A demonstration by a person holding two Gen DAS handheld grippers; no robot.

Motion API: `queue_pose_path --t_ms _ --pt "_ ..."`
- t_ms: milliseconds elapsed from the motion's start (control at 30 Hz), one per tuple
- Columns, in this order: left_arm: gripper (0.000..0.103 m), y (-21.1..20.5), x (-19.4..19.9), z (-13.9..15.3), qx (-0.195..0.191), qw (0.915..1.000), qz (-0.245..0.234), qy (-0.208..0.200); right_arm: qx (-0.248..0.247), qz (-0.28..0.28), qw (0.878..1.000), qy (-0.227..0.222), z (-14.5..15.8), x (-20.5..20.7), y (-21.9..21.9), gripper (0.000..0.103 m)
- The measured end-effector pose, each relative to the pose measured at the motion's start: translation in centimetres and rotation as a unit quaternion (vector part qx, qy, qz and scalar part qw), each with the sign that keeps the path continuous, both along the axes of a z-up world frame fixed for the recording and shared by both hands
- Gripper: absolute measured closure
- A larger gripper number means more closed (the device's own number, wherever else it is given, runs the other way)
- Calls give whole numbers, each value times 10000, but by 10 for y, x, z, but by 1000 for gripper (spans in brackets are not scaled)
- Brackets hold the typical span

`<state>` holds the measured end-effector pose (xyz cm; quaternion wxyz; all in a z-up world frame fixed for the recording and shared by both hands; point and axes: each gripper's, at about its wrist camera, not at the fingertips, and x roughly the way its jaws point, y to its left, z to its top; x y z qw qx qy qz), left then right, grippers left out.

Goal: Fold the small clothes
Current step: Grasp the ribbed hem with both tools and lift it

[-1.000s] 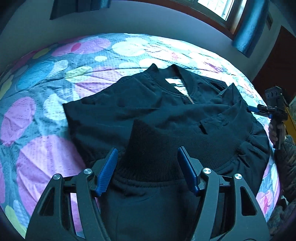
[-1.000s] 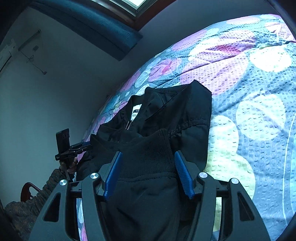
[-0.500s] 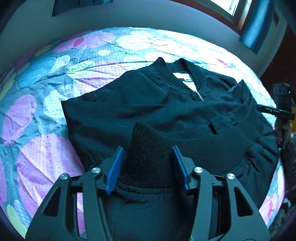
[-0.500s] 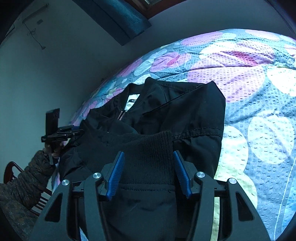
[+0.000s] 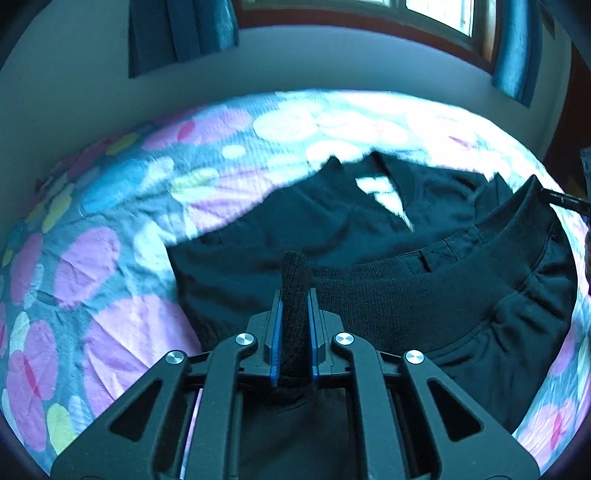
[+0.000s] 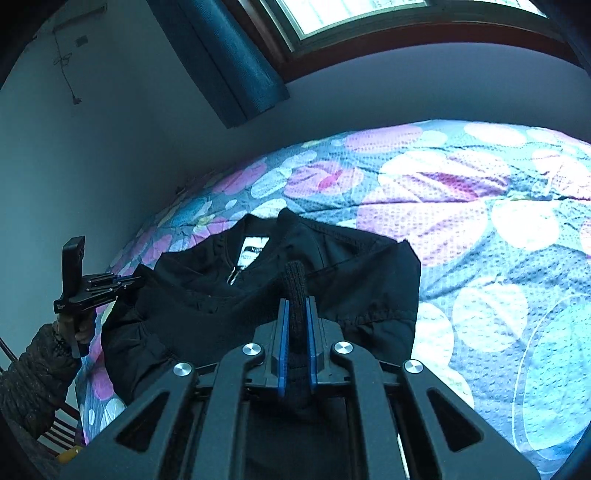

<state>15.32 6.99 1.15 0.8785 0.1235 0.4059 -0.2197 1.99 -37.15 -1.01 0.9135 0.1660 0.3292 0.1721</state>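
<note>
A small black zip jacket (image 5: 332, 221) lies on a flowered bedspread (image 5: 110, 240), collar and white label toward the far wall. Its ribbed hem band (image 5: 424, 291) is lifted and stretched between the two grippers. My left gripper (image 5: 294, 299) is shut on the hem's left corner, the knit pinched upright between the blue pads. My right gripper (image 6: 295, 306) is shut on the hem's right corner (image 6: 295, 284). The jacket (image 6: 351, 280) shows in the right wrist view too, with the left gripper (image 6: 92, 290) and the hand holding it at the left.
The bedspread (image 6: 498, 240) stretches wide to the right of the jacket. A grey wall, a window (image 6: 351, 14) and blue curtains (image 6: 229, 62) stand behind the bed. A wooden chair (image 6: 59, 432) sits at the bed's left edge.
Both grippers have closed from wide open onto the ribbed hem corners. The hem has risen off the bed and both views have tilted up toward the wall.
</note>
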Motion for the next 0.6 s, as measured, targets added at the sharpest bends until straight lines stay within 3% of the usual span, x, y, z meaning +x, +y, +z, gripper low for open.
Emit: queue_pose_path --t_ms 133,267,333,433,533,600 --pt "92 -6 35 28 -202 9989 288 -321 112 -234 9994 -215 19 25 -9 95" --pt "92 -18 93 33 -333 9968 613 -392 55 -490 9984 -280 28 75 -16 95" --pt "92 -21 117 21 -317 9965 730 -271 -1 -616 9980 -118 19 104 -20 95" --pt "92 -30 151 -22 4 9955 940 120 -122 -730 9964 418 -13 141 -20 95" --pt "91 -32 158 -60 390 9938 1019 215 -233 -798 9923 916 -49 160 -22 95" --pt "91 -26 158 -67 266 9940 1044 191 -36 -835 9908 1061 -63 161 -26 95"
